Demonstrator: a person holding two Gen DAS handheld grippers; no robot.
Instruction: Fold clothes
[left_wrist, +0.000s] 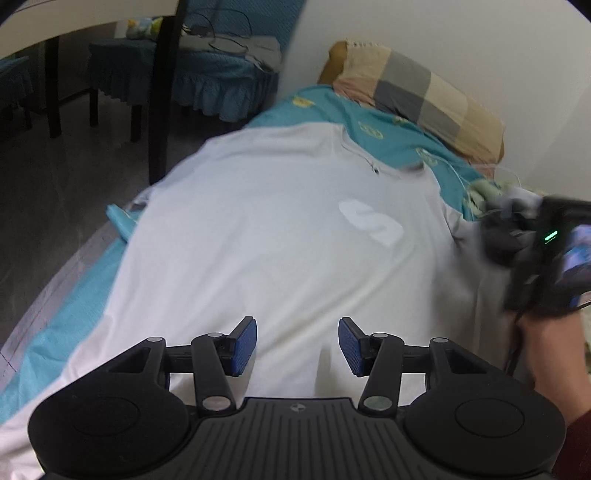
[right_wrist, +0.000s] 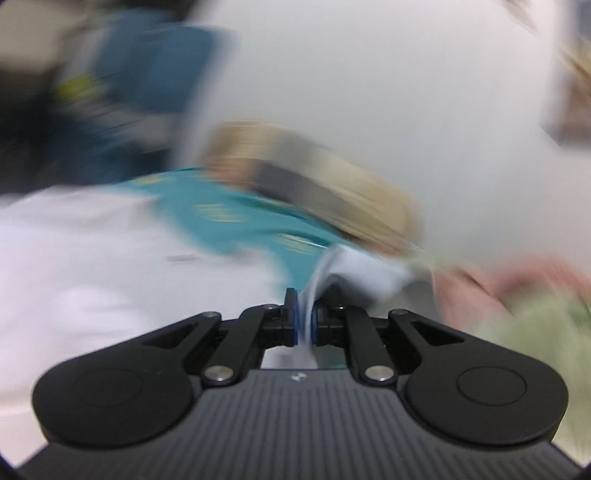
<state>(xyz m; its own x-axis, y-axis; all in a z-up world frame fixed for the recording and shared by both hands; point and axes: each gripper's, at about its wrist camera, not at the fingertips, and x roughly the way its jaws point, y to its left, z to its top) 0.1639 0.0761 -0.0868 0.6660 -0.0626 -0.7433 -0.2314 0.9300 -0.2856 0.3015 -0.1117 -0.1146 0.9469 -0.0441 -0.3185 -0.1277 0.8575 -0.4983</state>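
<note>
A white T-shirt with a pale logo lies spread flat on a teal bed sheet, collar toward the far end. My left gripper is open and empty, hovering over the shirt's near hem. My right gripper is shut on a fold of the white T-shirt, apparently its right sleeve; that view is heavily blurred. The right gripper also shows at the right edge of the left wrist view, held by a hand, at the shirt's right side.
A checked pillow lies at the bed's head against a white wall. Chairs with blue skirted covers and dark legs stand on the floor left of the bed. Pink and green cloth lies at the right.
</note>
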